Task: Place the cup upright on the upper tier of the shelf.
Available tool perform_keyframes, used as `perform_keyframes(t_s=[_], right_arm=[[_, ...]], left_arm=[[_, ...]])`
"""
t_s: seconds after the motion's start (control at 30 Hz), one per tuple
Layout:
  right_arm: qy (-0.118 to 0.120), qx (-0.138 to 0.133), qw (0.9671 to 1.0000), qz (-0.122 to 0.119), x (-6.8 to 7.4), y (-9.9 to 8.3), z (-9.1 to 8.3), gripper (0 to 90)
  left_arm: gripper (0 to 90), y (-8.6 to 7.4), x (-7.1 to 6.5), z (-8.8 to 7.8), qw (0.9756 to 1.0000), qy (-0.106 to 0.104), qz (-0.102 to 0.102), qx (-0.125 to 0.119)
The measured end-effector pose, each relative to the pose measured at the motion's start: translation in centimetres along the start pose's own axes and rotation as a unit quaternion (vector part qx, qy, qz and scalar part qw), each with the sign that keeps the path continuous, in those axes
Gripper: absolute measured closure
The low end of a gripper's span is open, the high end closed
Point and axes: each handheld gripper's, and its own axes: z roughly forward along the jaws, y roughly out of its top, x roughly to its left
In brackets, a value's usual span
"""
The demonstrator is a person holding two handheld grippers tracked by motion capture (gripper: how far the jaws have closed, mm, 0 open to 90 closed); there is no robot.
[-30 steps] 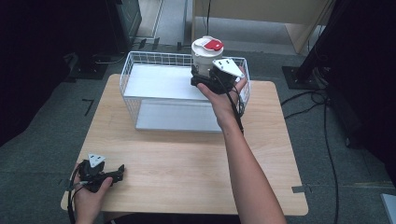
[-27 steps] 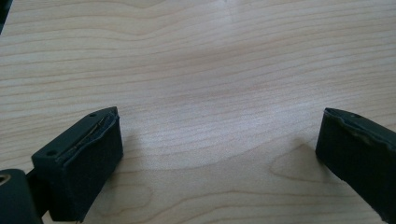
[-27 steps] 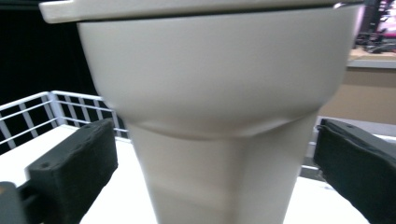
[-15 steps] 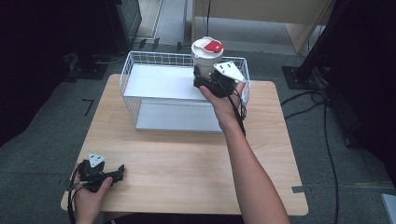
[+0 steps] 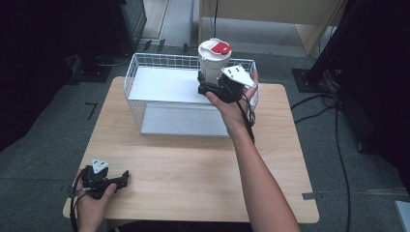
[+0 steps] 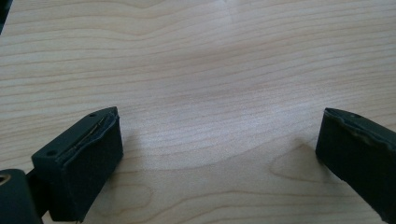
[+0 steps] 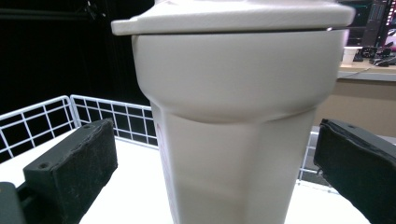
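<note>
A beige tumbler (image 5: 212, 62) with a white lid and a red tab stands upright in the back right corner of the white wire basket (image 5: 145, 57). My right gripper (image 5: 203, 84) reaches over the basket's right side toward it. In the right gripper view the tumbler (image 7: 233, 93) is between the two black pads (image 7: 79, 158), with a gap on each side. These jaws have just been opening and stand wide. My left gripper (image 5: 123, 179) lies at the table's front left corner, open over bare wood (image 6: 219, 93) with nothing between its jaws.
The wooden table (image 5: 193, 164) is bare in front of the basket. The basket has a white floor and low wire walls. Dark equipment, stands and cables ring the table on the grey floor (image 5: 348, 145).
</note>
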Motion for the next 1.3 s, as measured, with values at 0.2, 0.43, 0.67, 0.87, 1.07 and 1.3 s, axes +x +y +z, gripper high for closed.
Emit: perform_keyframes(t_s=[0.2, 0.43, 0.67, 0.87, 1.07, 1.3], right_arm=[[0.007, -0.007, 0.9999, 0.006, -0.5, -0.1, -0.9, 0.0], [0.010, -0.015, 0.9998, 0.007, -1.1, -0.2, -2.2, 0.0], [0.004, -0.023, 0.9997, -0.006, -1.6, -0.6, -3.8, 0.0], [-0.001, -0.035, 0.9994, -0.007, -2.0, -0.7, -5.5, 0.0], [-0.003, -0.043, 0.9990, -0.011, -2.5, -0.8, -7.1, 0.0], [-0.017, -0.043, 0.9988, -0.018, -3.7, -1.6, -8.7, 0.0]], left_arm=[[0.9, 0.0, 0.0, 0.0, 1.0000, 0.000, 0.001, 0.000], [0.9, 0.0, 0.0, 0.0, 1.0000, 0.000, 0.002, 0.000], [0.9, 0.0, 0.0, 0.0, 1.0000, 0.000, 0.002, 0.000], [0.9, 0.0, 0.0, 0.0, 1.0000, 0.000, 0.002, 0.000], [0.9, 0.0, 0.0, 0.0, 1.0000, 0.000, 0.002, 0.000], [0.9, 0.0, 0.0, 0.0, 1.0000, 0.000, 0.002, 0.001]])
